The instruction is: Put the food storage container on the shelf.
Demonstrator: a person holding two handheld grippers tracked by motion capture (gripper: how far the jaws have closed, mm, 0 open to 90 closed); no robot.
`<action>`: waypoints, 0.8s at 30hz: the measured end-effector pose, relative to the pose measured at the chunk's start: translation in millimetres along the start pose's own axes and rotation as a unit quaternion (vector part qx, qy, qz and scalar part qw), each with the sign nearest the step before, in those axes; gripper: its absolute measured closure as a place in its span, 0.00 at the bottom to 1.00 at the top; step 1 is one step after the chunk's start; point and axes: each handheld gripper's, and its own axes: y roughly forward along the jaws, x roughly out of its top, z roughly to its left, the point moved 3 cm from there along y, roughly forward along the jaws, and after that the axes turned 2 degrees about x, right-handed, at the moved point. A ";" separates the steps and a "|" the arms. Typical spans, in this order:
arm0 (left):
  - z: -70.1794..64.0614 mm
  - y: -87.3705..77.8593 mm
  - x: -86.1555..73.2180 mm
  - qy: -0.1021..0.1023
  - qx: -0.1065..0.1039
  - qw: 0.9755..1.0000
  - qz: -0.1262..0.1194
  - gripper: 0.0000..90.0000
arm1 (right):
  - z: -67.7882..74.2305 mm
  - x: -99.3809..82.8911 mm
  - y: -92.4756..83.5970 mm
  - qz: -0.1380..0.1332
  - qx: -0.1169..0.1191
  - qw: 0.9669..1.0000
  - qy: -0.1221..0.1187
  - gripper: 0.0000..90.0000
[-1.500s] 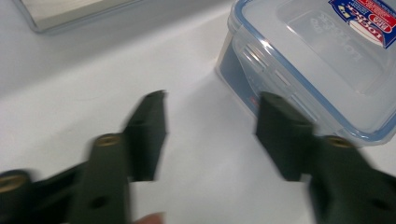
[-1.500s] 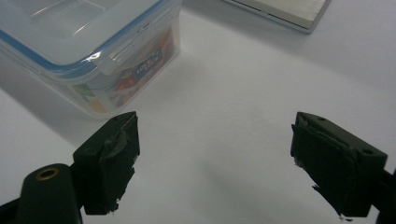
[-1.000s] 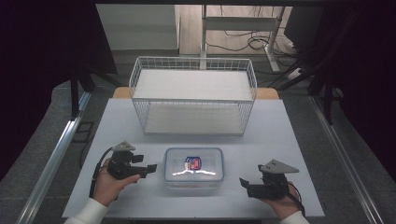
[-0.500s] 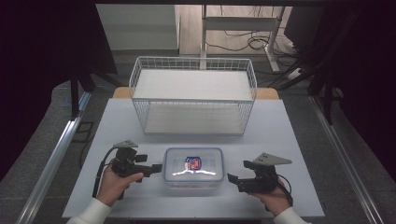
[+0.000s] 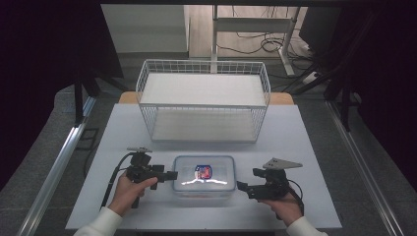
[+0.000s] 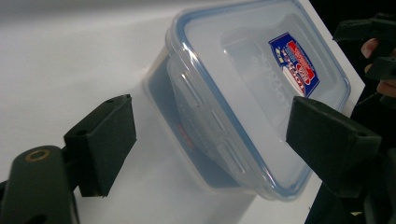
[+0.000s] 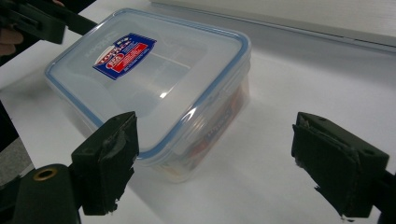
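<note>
Both grippers have closed in on the clip-lid plastic container at the table's near edge, left gripper and right gripper jaws apart, the left's having just been opening, and the light, stiff, slick box looks best gripped at its short ends.

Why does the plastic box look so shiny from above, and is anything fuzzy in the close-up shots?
High view: white glare streaks across the box lid; dark surroundings. Left claw view: the near black pads look soft, the lid's label sharper. Right claw view: a small glint on the lid, table evenly lit.
</note>
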 end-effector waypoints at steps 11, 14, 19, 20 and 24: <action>2.1 11.4 -0.7 -0.021 -0.029 0.999 0.017 0.25 | -8.8 14.7 32.5 0.028 0.058 0.996 0.060 0.15; 1.0 13.5 -1.1 -0.024 -0.043 0.999 0.019 0.27 | -12.2 17.1 45.1 0.043 0.078 0.992 0.087 0.15; -0.8 13.9 -1.2 -0.028 -0.053 0.998 0.021 0.33 | -17.1 15.0 57.3 0.072 0.101 0.983 0.134 0.15; -0.9 13.8 -1.2 -0.030 -0.053 0.998 0.021 0.34 | -17.7 14.8 57.7 0.076 0.105 0.981 0.142 0.16; -1.1 13.3 -1.3 -0.033 -0.053 0.998 0.023 0.34 | -15.9 13.8 58.8 0.082 0.129 0.975 0.162 0.23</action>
